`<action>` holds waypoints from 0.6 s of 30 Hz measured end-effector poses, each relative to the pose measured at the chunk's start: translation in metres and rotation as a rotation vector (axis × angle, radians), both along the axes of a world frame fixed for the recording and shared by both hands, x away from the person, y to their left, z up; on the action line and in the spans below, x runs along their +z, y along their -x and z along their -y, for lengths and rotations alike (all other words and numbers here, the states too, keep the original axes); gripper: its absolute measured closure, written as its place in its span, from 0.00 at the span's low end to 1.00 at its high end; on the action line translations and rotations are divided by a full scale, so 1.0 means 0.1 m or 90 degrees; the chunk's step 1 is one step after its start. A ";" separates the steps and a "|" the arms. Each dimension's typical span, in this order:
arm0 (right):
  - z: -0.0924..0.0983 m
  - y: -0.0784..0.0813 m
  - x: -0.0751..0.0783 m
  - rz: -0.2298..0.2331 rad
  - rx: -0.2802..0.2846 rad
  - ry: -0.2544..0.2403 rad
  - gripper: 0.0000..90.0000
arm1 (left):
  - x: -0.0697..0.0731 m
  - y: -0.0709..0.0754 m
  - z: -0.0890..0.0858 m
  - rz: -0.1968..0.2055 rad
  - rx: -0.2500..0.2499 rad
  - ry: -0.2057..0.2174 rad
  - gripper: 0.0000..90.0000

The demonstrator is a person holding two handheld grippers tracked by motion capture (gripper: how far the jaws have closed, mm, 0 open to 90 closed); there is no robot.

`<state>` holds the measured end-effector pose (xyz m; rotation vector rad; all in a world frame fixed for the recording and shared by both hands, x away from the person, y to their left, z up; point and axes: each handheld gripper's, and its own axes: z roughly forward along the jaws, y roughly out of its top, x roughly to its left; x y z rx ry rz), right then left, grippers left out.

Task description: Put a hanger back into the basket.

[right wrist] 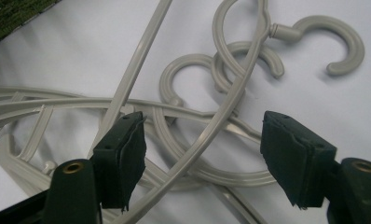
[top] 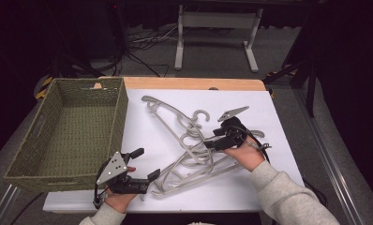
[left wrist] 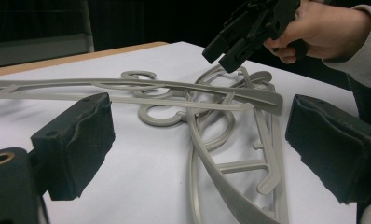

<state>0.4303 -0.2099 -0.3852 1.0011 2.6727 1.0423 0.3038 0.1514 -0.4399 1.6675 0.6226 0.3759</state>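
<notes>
Your left gripper [top: 145, 164] sits low at the near left of the white table [top: 278, 140], just beside the front corner of the woven basket [top: 67, 136]. Its jaws stand wide apart and hold nothing. In the left gripper view the two black pads [left wrist: 76, 140] frame bare table and the near end of the pile of grey hangers [top: 194, 150], without touching it.

The hangers lie tangled in the middle of the table, their hooks [right wrist: 323, 42] crossing one another toward the far side. The long arms of the pile run back toward your left gripper. One hanger lies farther off, reaching toward the basket's far corner.

Your right gripper [top: 212, 140] is down over the hooked end of the pile, held in your right hand [top: 245, 154]. Its jaws are partly open. In the right gripper view a thin curved hanger arm [right wrist: 207, 135] passes between the pads [right wrist: 123, 158], with a clear gap on either side; neither pad presses on it.

The basket stands at the left edge of the table, with nothing seen in it.
</notes>
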 end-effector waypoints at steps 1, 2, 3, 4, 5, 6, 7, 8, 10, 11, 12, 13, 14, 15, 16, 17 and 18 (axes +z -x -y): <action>0.00 0.00 0.00 0.000 0.000 0.000 0.35 | 0.00 0.00 0.00 -0.005 -0.003 -0.003 0.10; -0.01 -0.02 0.01 -0.012 -0.003 0.009 0.34 | 0.00 0.00 0.00 -0.007 -0.004 -0.003 0.10; -0.02 -0.04 0.02 -0.032 -0.011 0.017 0.34 | 0.00 0.00 0.00 -0.007 -0.004 -0.004 0.10; -0.03 -0.06 0.03 -0.050 -0.017 0.023 0.34 | 0.00 0.00 0.00 -0.007 -0.004 -0.004 0.10; -0.03 -0.07 0.03 -0.063 -0.020 0.028 0.34 | 0.00 0.00 0.00 -0.008 -0.004 -0.004 0.10; -0.04 -0.09 0.04 -0.076 -0.028 0.037 0.34 | 0.00 0.00 0.00 -0.008 -0.004 -0.005 0.10; -0.05 -0.10 0.05 -0.091 -0.032 0.045 0.34 | 0.00 0.00 0.00 -0.008 -0.002 -0.004 0.10; -0.07 -0.12 0.05 -0.106 -0.038 0.053 0.35 | 0.00 0.00 0.00 -0.008 -0.003 -0.005 0.10; -0.09 -0.15 0.06 -0.133 -0.051 0.060 0.36 | 0.00 0.00 0.00 -0.009 -0.002 -0.006 0.10; -0.09 -0.17 0.05 -0.141 -0.055 0.060 0.37 | 0.00 0.00 0.00 -0.009 -0.003 -0.007 0.10; -0.09 -0.19 0.05 -0.157 -0.061 0.056 0.38 | 0.00 0.00 0.00 -0.009 -0.003 -0.007 0.10; -0.09 -0.20 0.04 -0.167 -0.066 0.052 0.39 | 0.00 0.00 0.00 -0.009 -0.003 -0.007 0.10; -0.09 -0.22 0.04 -0.178 -0.068 0.046 0.40 | 0.00 0.00 0.00 -0.008 -0.003 -0.008 0.11; -0.09 -0.23 0.02 -0.188 -0.073 0.042 0.42 | 0.00 0.00 0.00 -0.009 -0.003 -0.008 0.11; -0.09 -0.24 0.02 -0.192 -0.075 0.044 0.43 | 0.00 0.00 0.00 -0.011 -0.003 -0.007 0.11; -0.10 -0.26 -0.01 -0.200 -0.075 0.044 0.44 | 0.00 0.00 0.00 -0.011 -0.003 -0.007 0.11; -0.10 -0.27 -0.02 -0.204 -0.076 0.048 0.45 | 0.00 0.00 0.00 -0.011 -0.003 -0.006 0.11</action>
